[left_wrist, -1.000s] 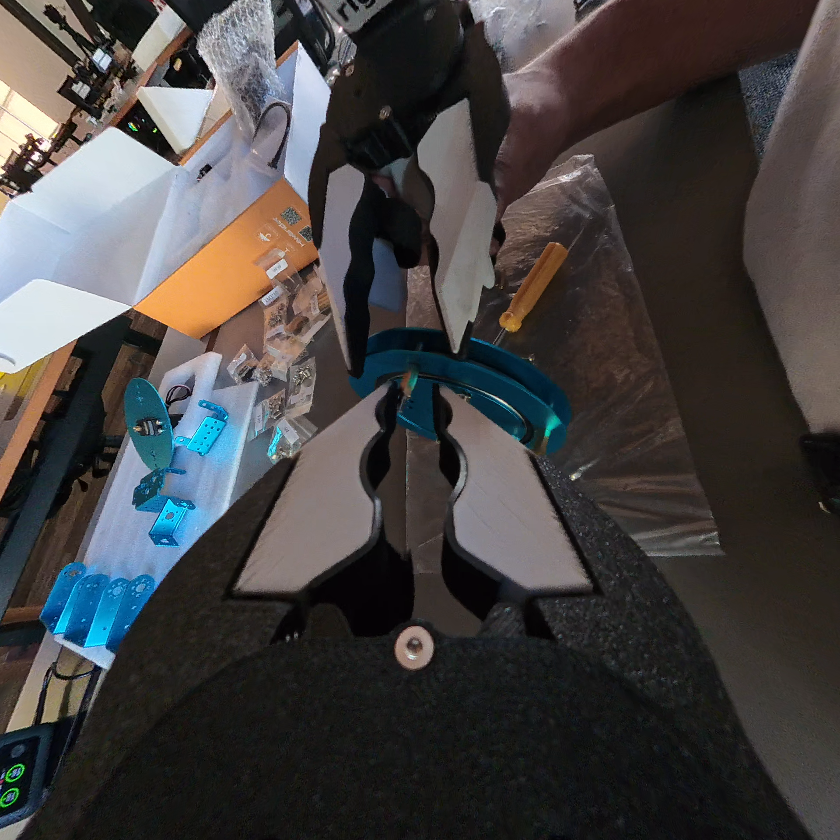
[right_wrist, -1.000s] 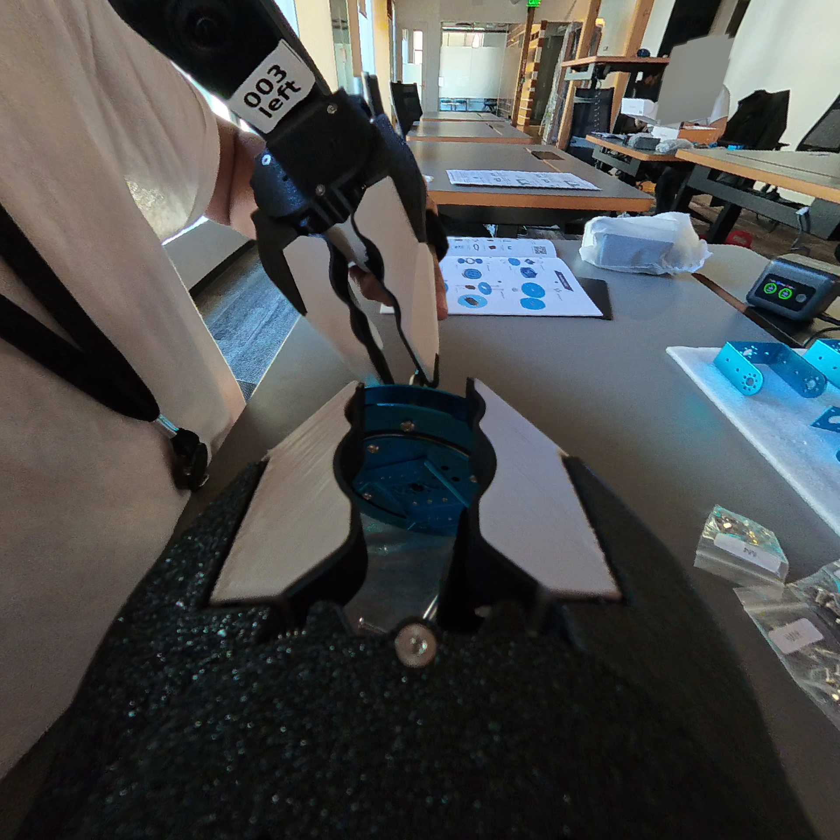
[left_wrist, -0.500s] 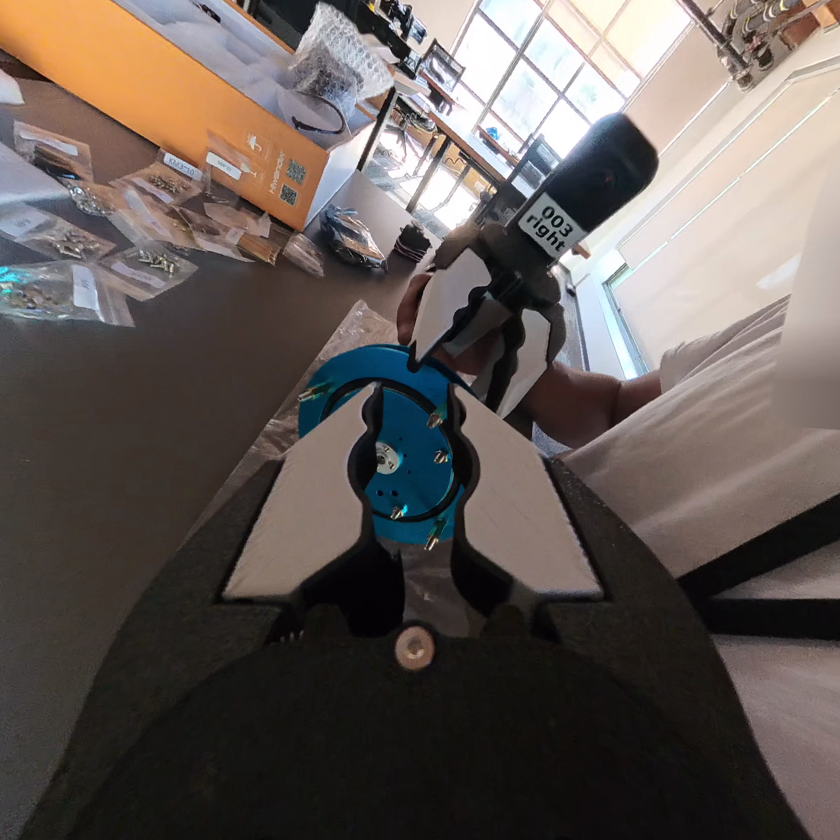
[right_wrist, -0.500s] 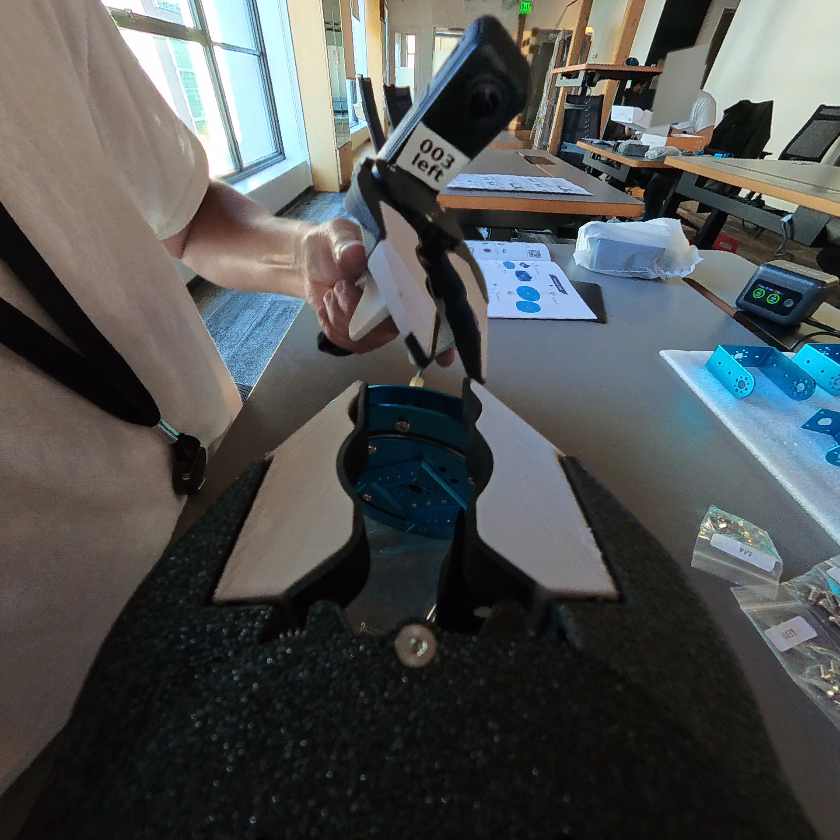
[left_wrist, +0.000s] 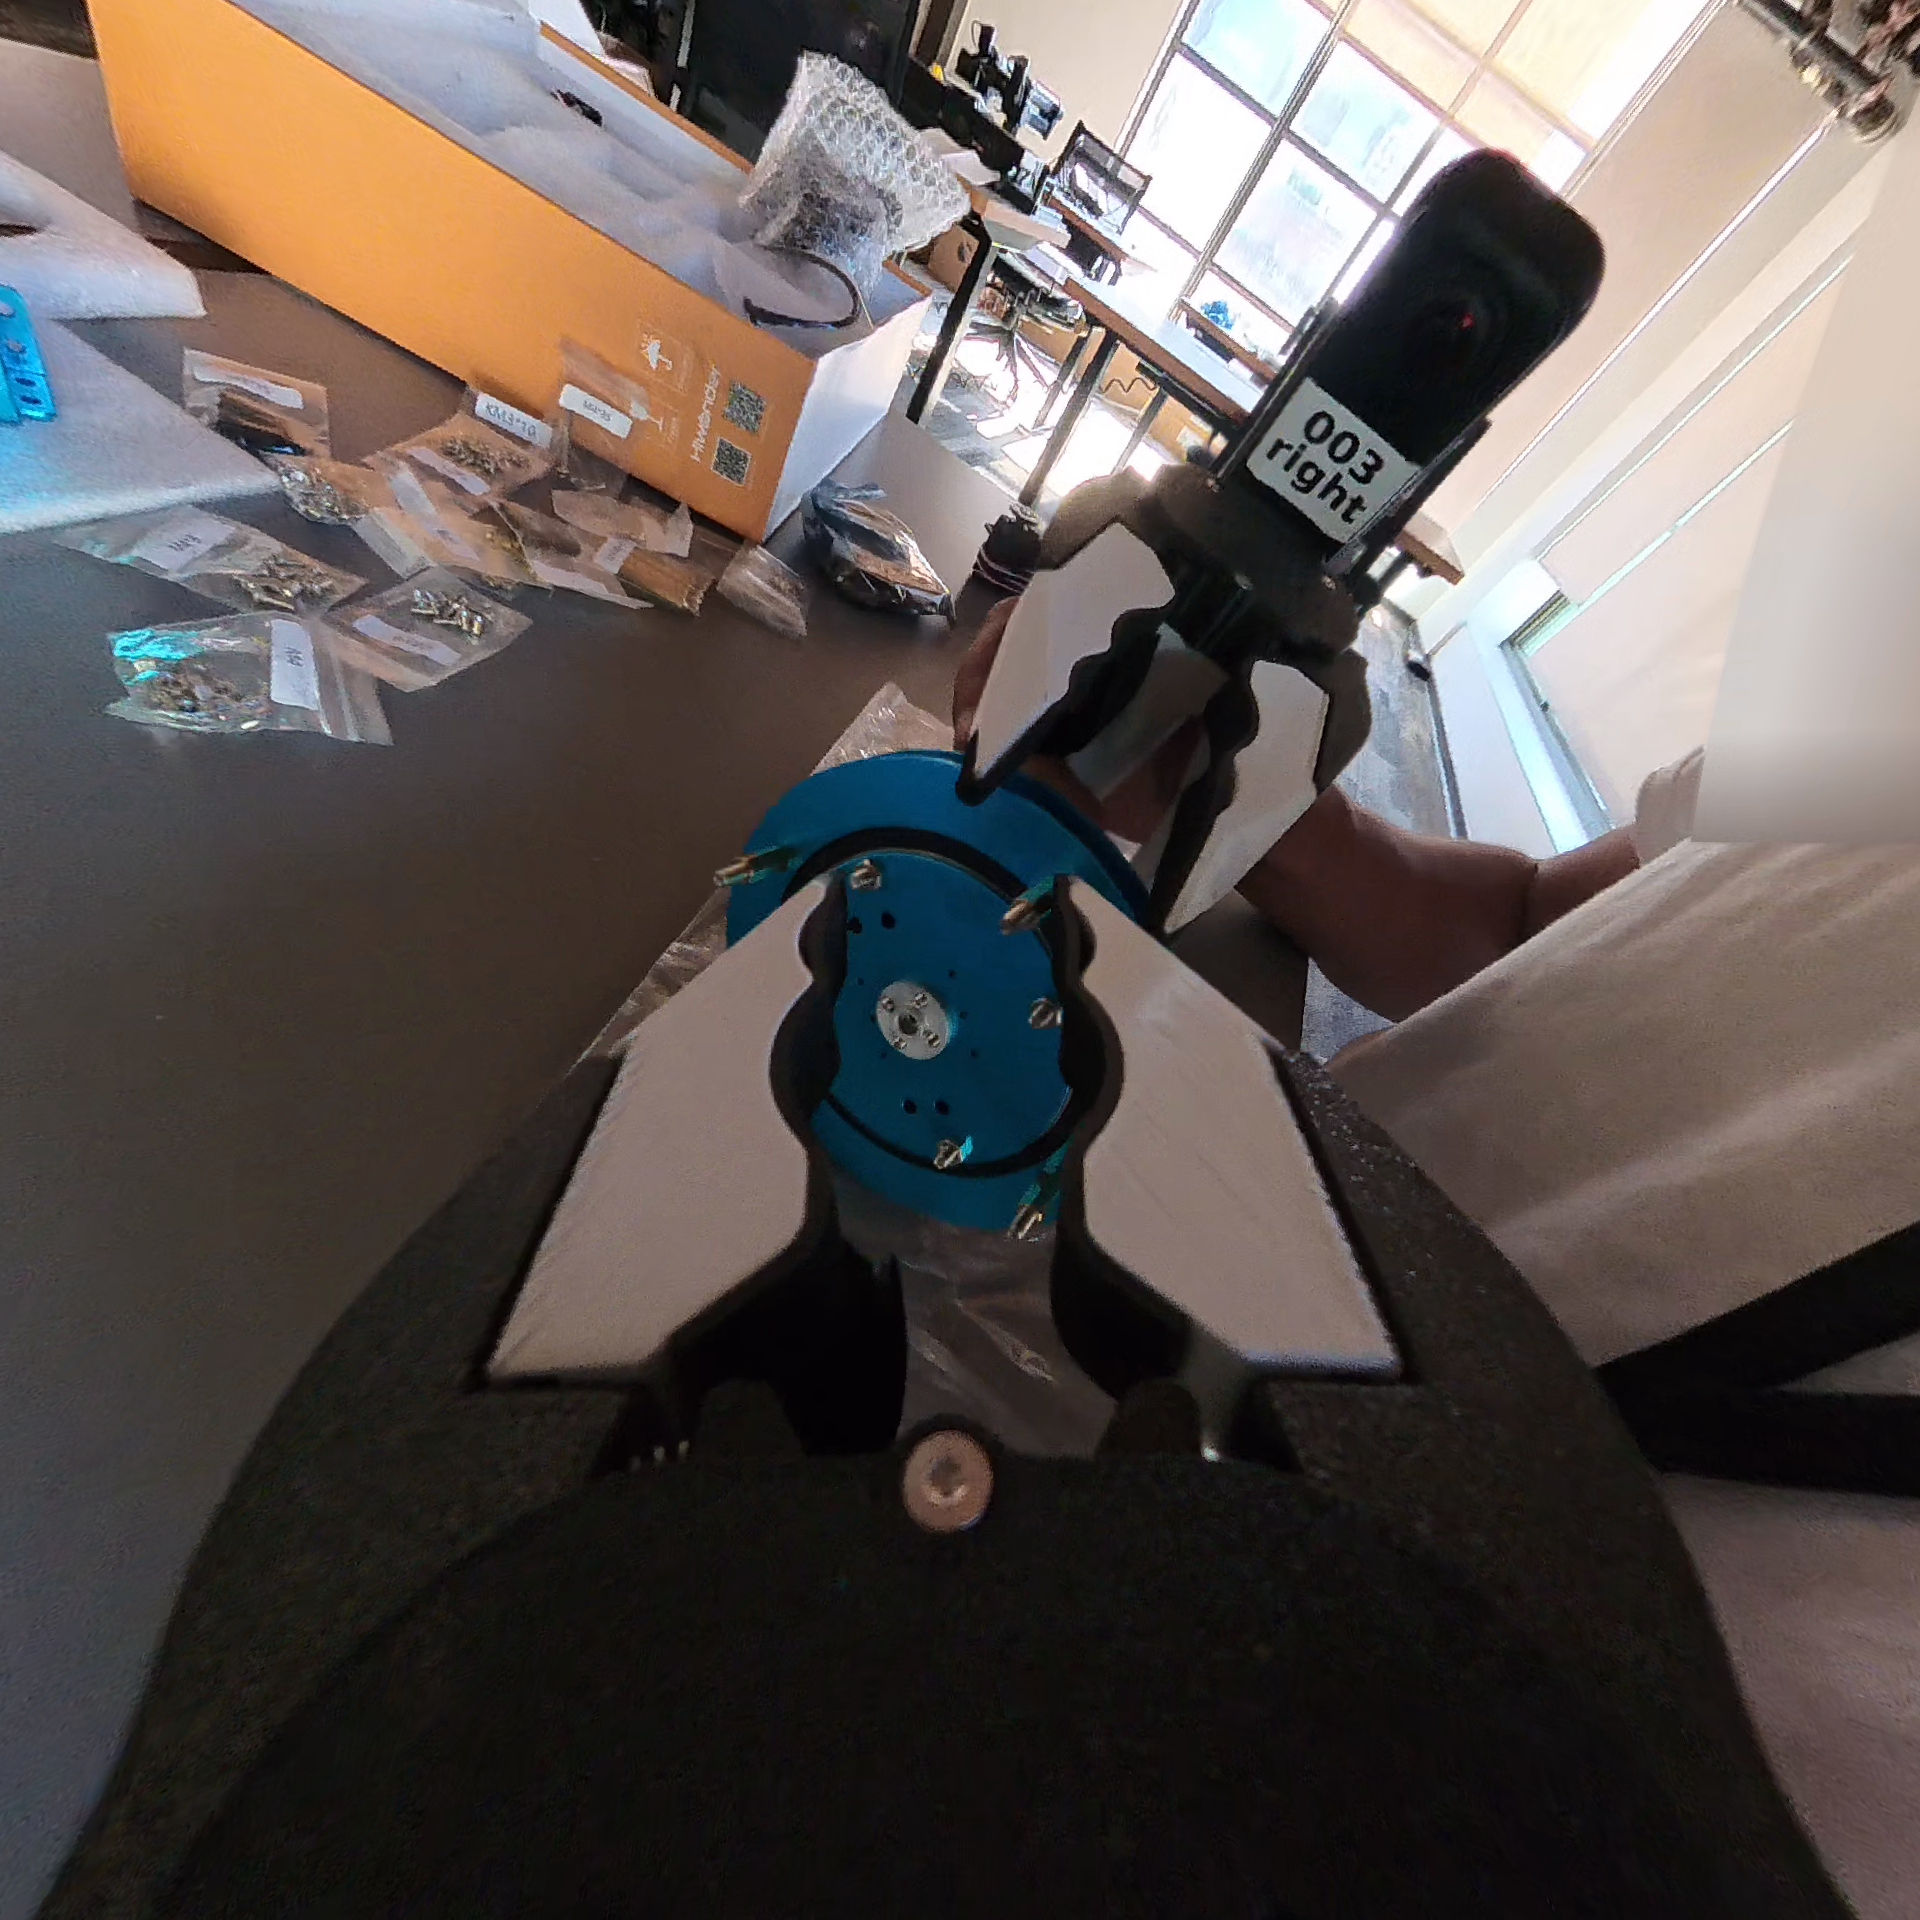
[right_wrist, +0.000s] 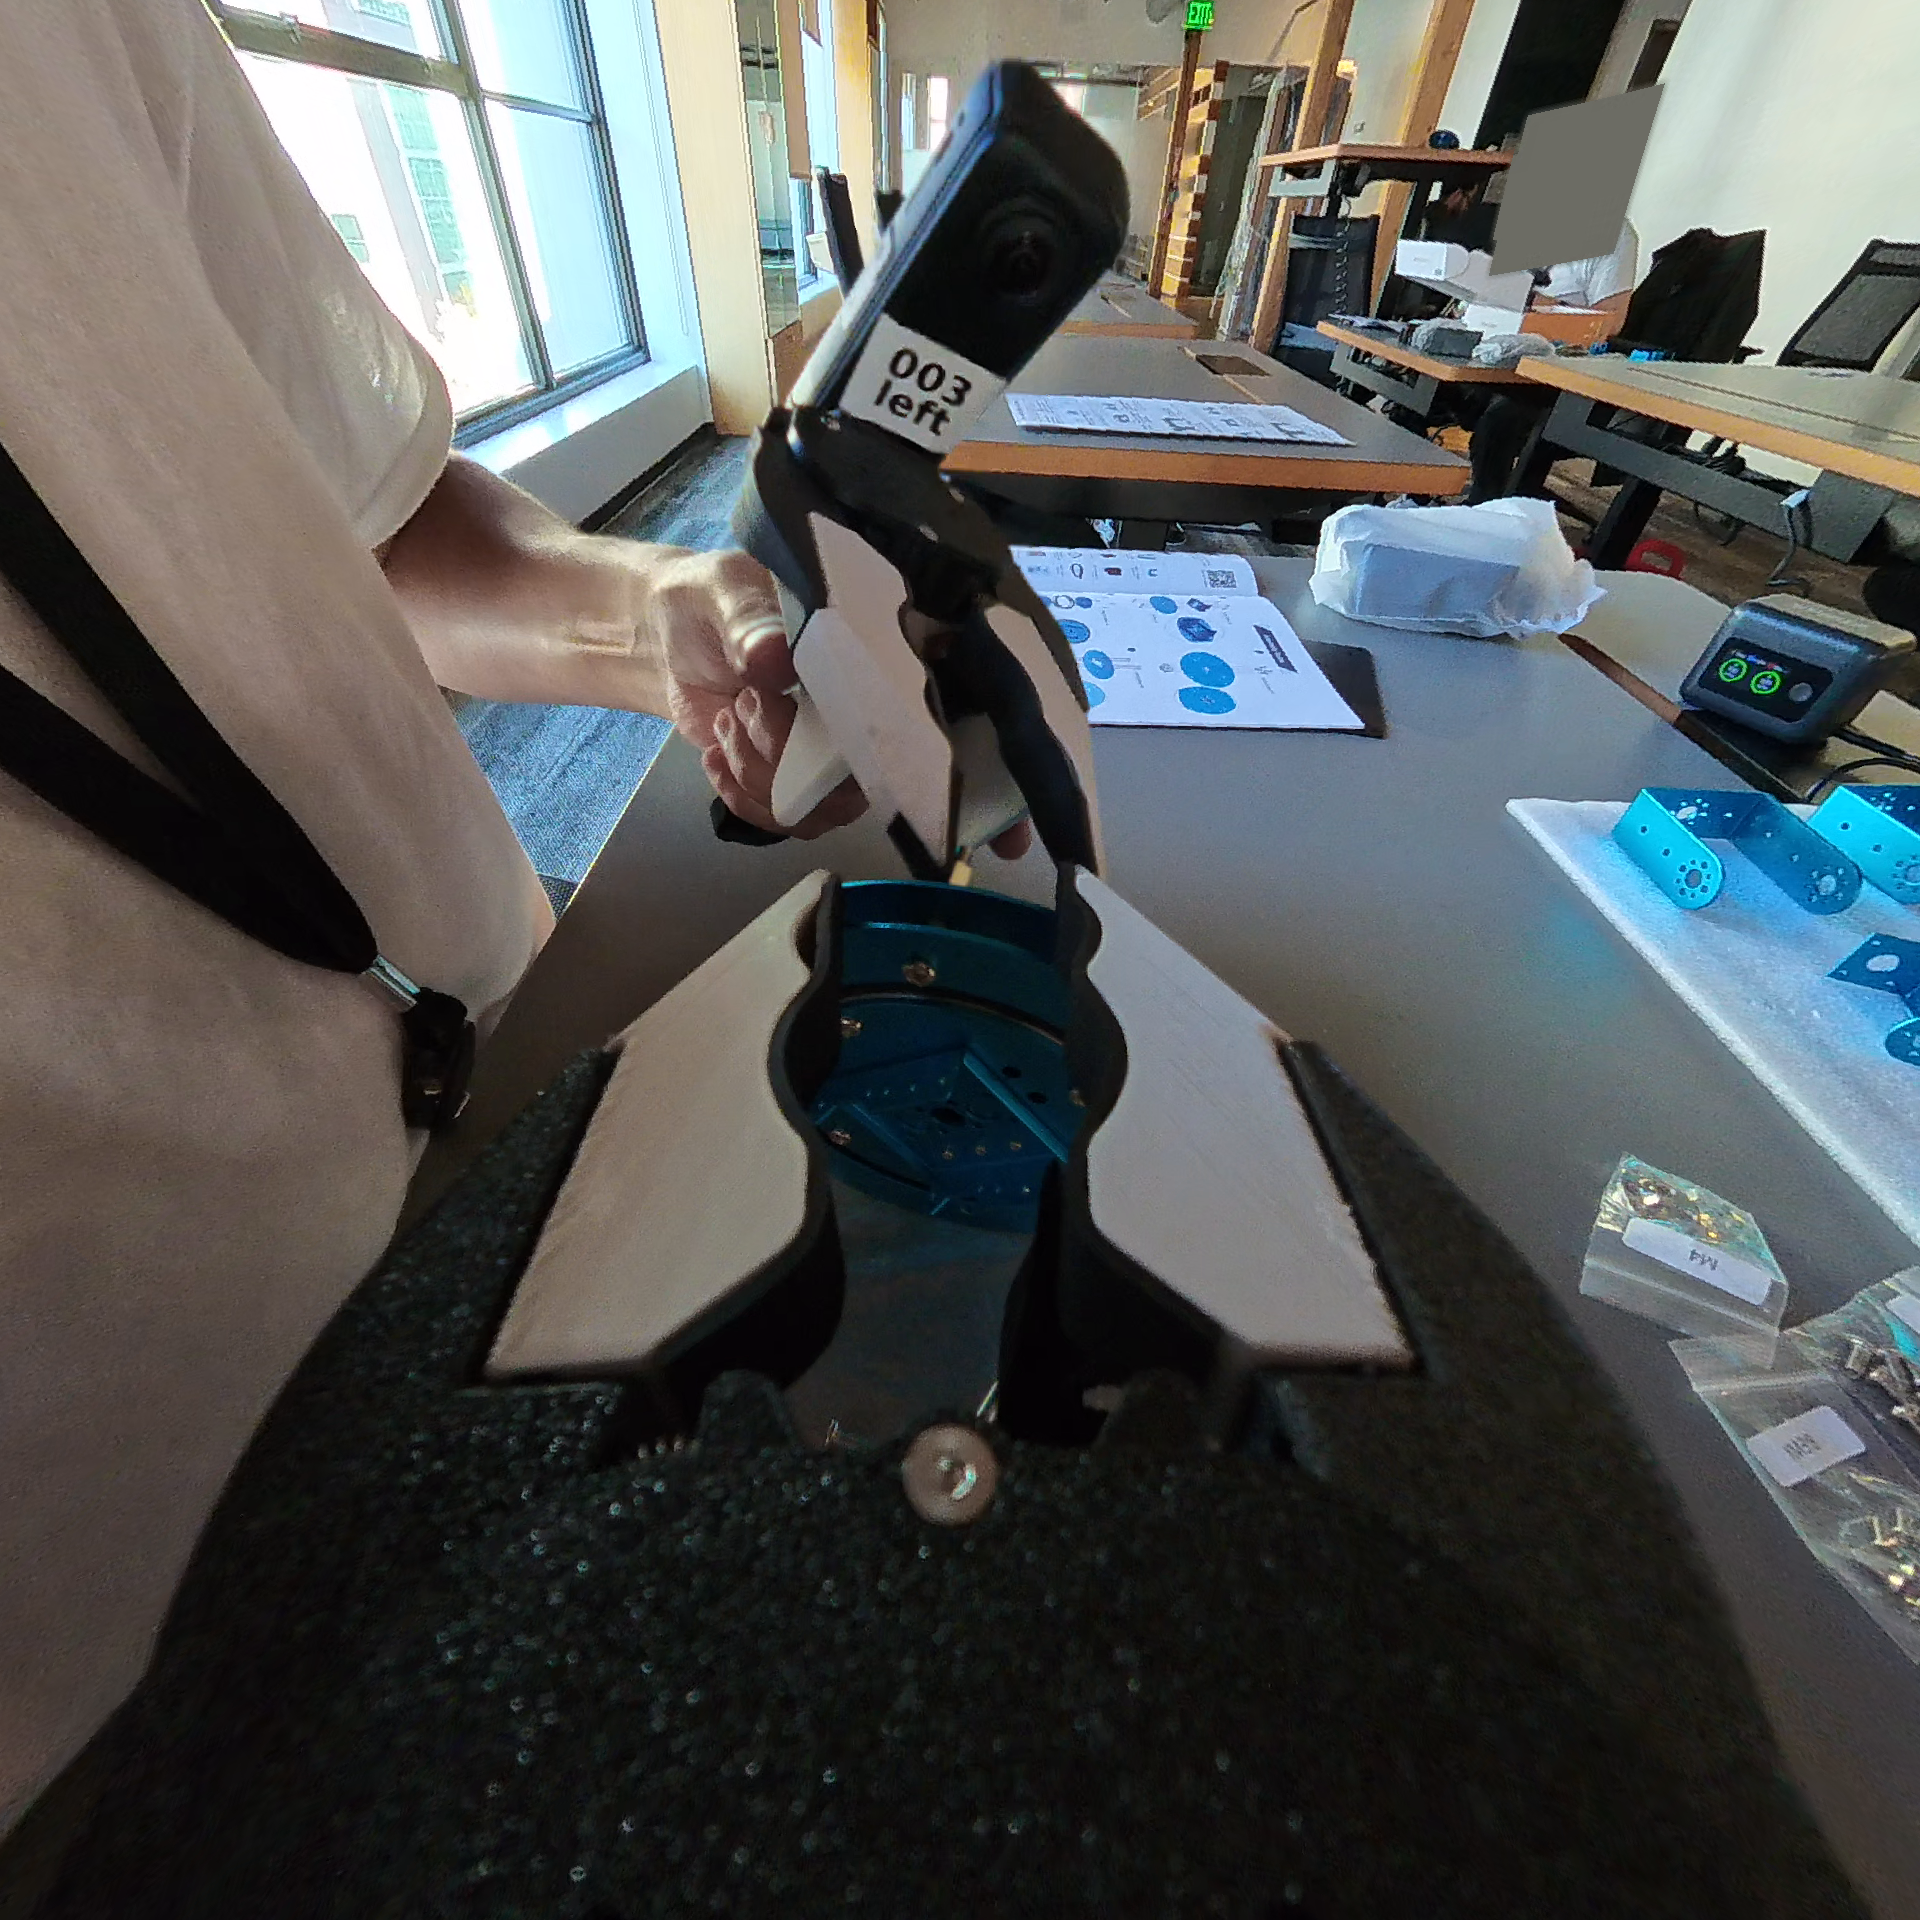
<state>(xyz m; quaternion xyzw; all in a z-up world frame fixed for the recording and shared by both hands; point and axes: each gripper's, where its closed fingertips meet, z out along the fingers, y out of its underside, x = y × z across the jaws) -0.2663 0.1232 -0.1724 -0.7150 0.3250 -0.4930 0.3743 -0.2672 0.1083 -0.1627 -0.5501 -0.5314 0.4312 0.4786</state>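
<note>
You are holding your left gripper with its fingers apart, framing the round blue anodised metal turntable disc with brass standoffs that is sitting tilted on a clear plastic bag near the table edge close to you; your right gripper is also standing spread, its fingertips straddling the disc's far rim, and I cannot tell whether either is actually touching it. A small brass part is showing at the left gripper's tips in the right wrist view, too small to name. The disc is looking rigid and fairly heavy for its size, with a smooth finish that is likely slippery, so the outer rim is probably the best place for you to take hold, clear of the standoffs. The dark grey tabletop is carrying small clear bags of screws, an orange cardboard box, blue metal brackets on white foam and an open instruction booklet, in a bright office with large windows
</note>
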